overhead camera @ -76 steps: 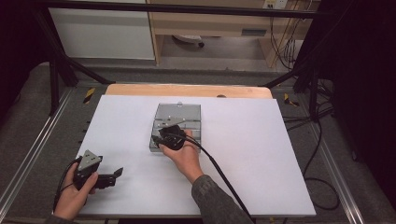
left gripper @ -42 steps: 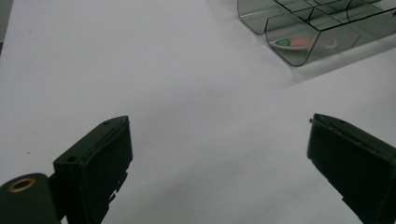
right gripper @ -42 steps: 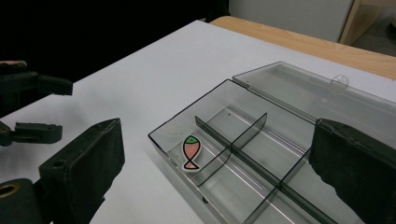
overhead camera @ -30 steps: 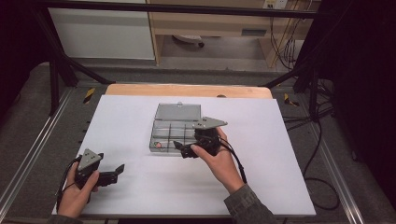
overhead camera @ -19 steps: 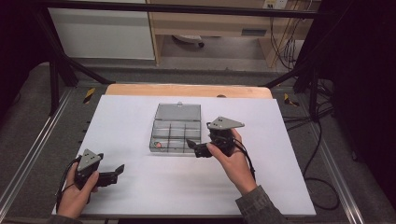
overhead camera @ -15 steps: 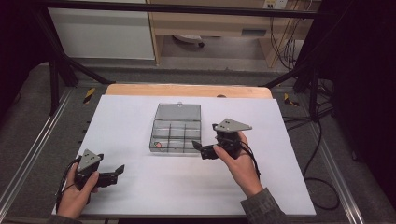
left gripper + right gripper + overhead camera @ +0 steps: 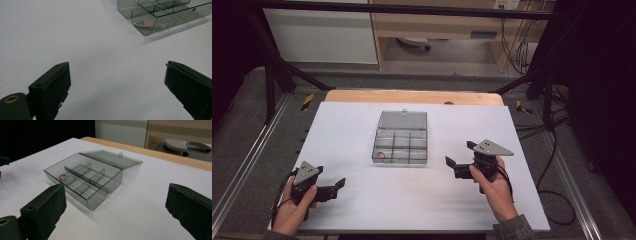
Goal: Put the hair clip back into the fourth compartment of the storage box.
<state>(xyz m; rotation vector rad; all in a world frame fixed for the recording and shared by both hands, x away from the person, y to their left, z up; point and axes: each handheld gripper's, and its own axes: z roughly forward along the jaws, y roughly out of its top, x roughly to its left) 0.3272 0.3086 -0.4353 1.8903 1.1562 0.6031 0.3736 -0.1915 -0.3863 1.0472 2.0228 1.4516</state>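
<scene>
On the white table (image 7: 362, 125) sits a clear box (image 7: 401, 143) with its lid open and a small red and green thing (image 7: 62, 176) inside. Both claws, left gripper (image 7: 333, 187) and right gripper (image 7: 460, 155), are wide and empty, near the box.

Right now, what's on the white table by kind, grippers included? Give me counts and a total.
Clear compartment box, lid open: 1
Small red and green item in a corner compartment of the box: 1
Handheld grippers, both open and empty: 2 (left gripper, right gripper)
Total: 4
</scene>
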